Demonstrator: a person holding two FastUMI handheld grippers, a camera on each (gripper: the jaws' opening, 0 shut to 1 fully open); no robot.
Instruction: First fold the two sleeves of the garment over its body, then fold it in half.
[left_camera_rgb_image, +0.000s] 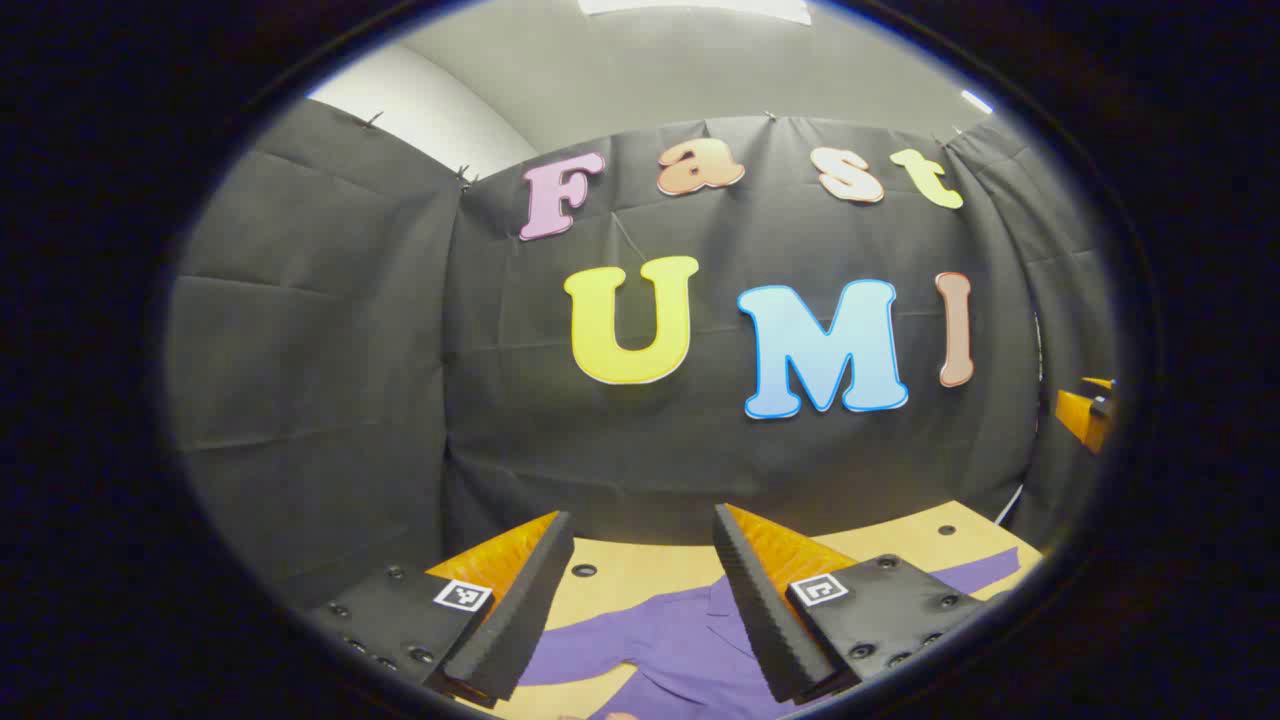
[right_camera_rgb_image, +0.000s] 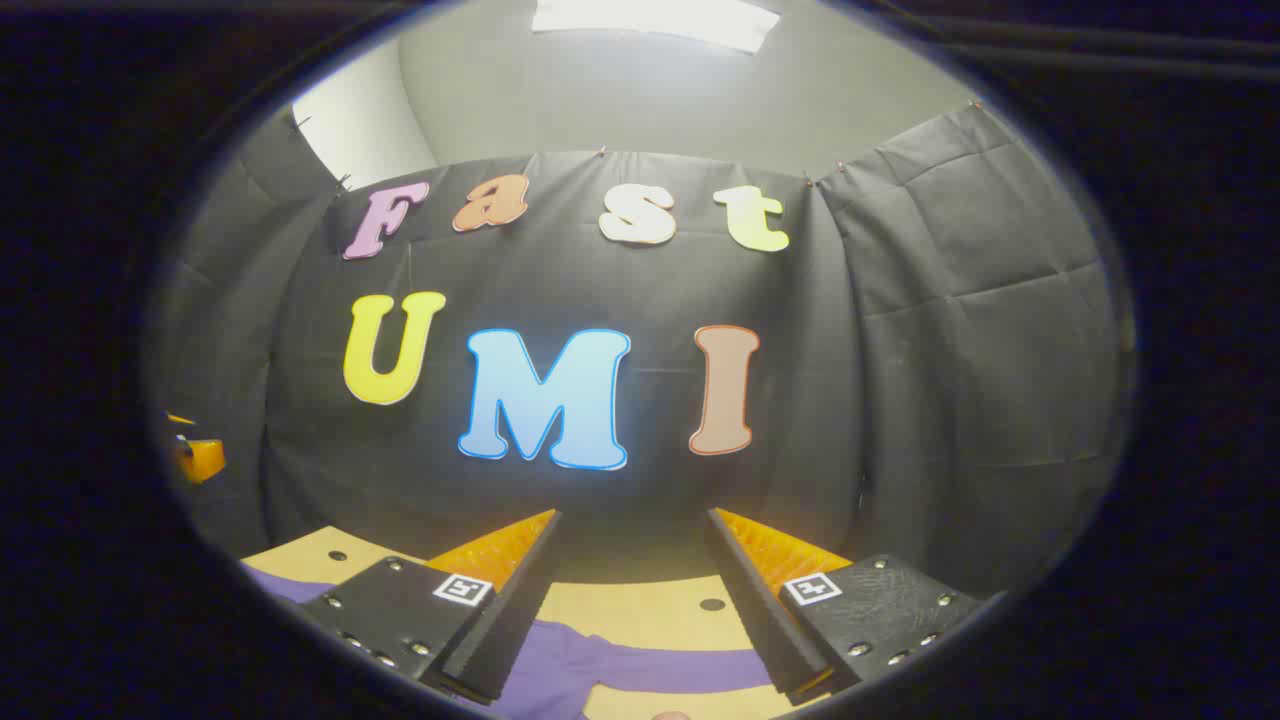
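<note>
Left gripper view: left gripper (left_camera_rgb_image: 640, 560) held level above the table (left_camera_rgb_image: 640, 575), its fingers spread wide with nothing between them. The purple garment (left_camera_rgb_image: 680, 640) lies flat on the wooden table below and ahead of the fingers, showing in the gap between them from about 6 o'clock. One purple sleeve runs out past the right-hand finger toward 4 o'clock, reaching near the table's far edge; another part of the cloth spreads toward 7 o'clock under the left-hand finger. No finger touches the cloth. At 3 o'clock, against the booth wall (left_camera_rgb_image: 400, 400), a small part of the other gripper shows, well apart.

Right gripper view: right gripper (right_camera_rgb_image: 632, 570) also wide open, gripping nothing. The garment (right_camera_rgb_image: 620, 665) lies on the table (right_camera_rgb_image: 650, 610) beneath the gap, at 6 o'clock; a purple band of it crosses between the fingers, low down, and a further strip shows at 8 o'clock beyond the left-hand finger. The fingers hang above the cloth, clear of it. Part of the other gripper sits at 9 o'clock.
</note>
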